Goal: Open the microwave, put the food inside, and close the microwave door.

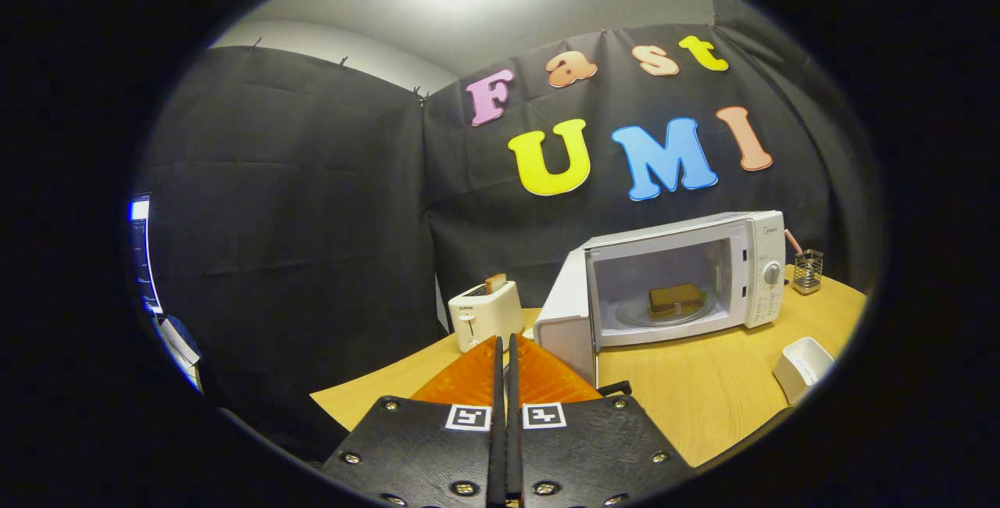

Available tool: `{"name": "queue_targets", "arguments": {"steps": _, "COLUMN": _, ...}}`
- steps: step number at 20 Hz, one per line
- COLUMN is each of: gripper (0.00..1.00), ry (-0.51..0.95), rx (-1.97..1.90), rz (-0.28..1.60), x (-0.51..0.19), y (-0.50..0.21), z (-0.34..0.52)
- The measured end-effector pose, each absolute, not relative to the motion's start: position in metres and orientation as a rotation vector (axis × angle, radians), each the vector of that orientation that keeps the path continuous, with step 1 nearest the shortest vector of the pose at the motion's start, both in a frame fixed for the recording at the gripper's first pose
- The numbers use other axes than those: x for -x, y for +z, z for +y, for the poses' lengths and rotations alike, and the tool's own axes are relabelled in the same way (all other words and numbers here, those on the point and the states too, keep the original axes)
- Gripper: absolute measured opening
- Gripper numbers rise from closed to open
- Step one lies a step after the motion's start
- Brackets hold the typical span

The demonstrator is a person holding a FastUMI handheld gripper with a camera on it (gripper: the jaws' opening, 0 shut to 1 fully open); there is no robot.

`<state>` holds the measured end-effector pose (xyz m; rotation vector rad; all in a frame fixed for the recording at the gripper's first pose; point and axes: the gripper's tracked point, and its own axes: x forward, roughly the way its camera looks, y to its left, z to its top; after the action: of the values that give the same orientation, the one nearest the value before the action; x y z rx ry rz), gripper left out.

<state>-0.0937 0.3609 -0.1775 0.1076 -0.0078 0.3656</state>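
A white microwave [754, 254] stands on the wooden table [703, 398], to the right and beyond my fingers. Its door [569, 319] hangs wide open on the left side. Inside, a brown sandwich-like piece of food [676, 298] rests on the glass turntable. My gripper [505, 344] is shut with nothing between its fingers, which meet side by side. It hovers above the table's near left part, just left of the open door's lower edge, and touches nothing.
A white toaster [484, 313] with a slice of bread stands just beyond my fingertips. A small white tray [803, 367] lies at the table's right edge. A wire holder [807, 270] stands behind the microwave's right side. A monitor [142, 258] glows far left.
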Motion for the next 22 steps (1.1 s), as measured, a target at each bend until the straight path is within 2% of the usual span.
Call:
{"name": "queue_targets", "arguments": {"steps": 13, "gripper": 0.00, "ry": 0.161, "rx": -0.190, "rz": -0.039, "x": 0.072, "y": -0.167, "z": 0.251}}
{"name": "queue_targets", "arguments": {"steps": 22, "gripper": 0.00, "ry": -0.037, "rx": -0.171, "rz": -0.038, "x": 0.017, "y": -0.160, "z": 0.155}}
